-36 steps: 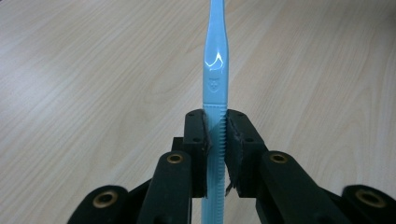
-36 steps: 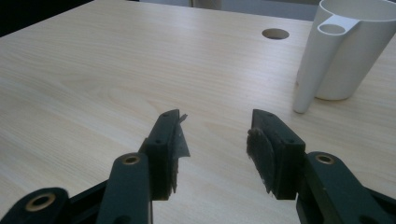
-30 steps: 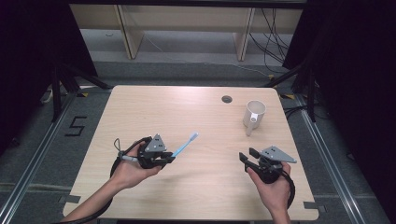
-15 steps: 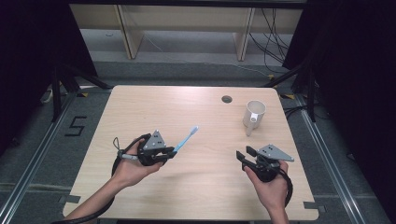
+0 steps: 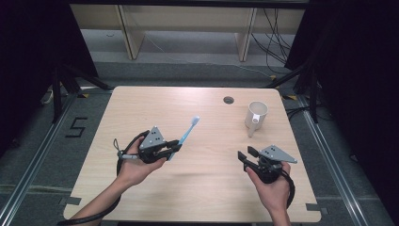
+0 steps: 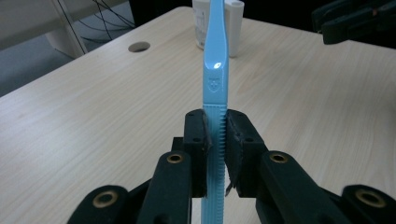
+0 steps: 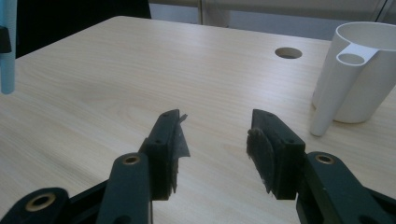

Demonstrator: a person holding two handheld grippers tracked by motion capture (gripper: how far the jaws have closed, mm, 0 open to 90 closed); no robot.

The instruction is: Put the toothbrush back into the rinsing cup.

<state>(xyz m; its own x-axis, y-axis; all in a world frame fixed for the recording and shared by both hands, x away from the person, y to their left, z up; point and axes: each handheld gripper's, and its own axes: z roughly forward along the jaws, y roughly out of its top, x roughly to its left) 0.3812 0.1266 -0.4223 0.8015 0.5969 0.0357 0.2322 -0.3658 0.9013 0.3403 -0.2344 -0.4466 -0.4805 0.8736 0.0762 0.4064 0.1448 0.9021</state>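
In the high view, the left gripper [image 5: 175, 148] is hovering over the left half of the wooden table [image 5: 141, 108], its jaws pinching the handle of a light blue toothbrush [image 5: 187, 134] whose bristled head is pointing toward the far edge. The right gripper [image 5: 244, 154] is sitting above the table near the right edge, its jaws spread with nothing between them. A white cup [image 5: 256, 115] with a tube-shaped side holder is standing near the far right corner, just beside a round cable hole [image 5: 228, 100].

In the left gripper view, the two black jaws are pressing on the ribbed part of the toothbrush [image 6: 215, 93] handle, which is rising straight up the frame toward the cup [image 6: 233, 28] beyond.

In the right gripper view, the jaws are standing well apart over bare wood, the cup [image 7: 369, 74] is standing at the right, and the toothbrush [image 7: 8, 51] is showing at the left edge.
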